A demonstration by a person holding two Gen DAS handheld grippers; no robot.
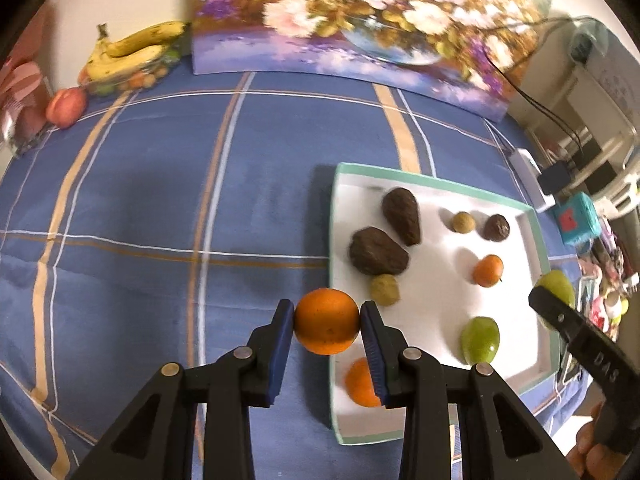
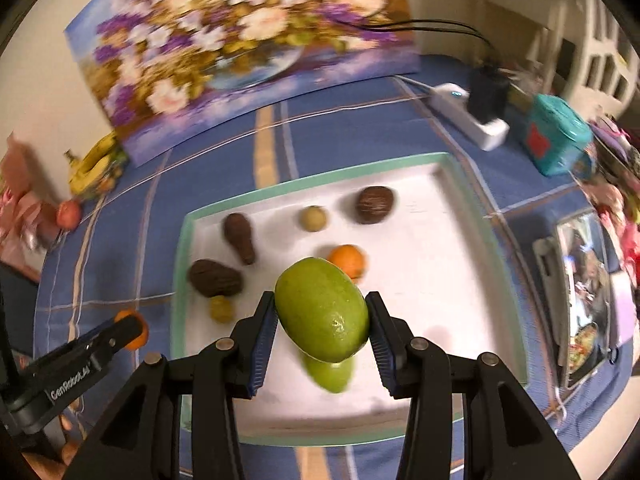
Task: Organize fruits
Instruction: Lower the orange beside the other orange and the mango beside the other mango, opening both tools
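My left gripper is shut on an orange, held above the left edge of the white tray. My right gripper is shut on a green mango, held above the tray. In the tray lie two dark avocados, two small yellow-green fruits, a dark round fruit, a small orange, a second green mango and another orange under my left fingers. The right gripper shows at the right edge of the left wrist view.
A flower painting leans against the wall at the back. Bananas in a bowl and an apple sit at the far left. A power strip, a teal box and a photo lie right of the tray.
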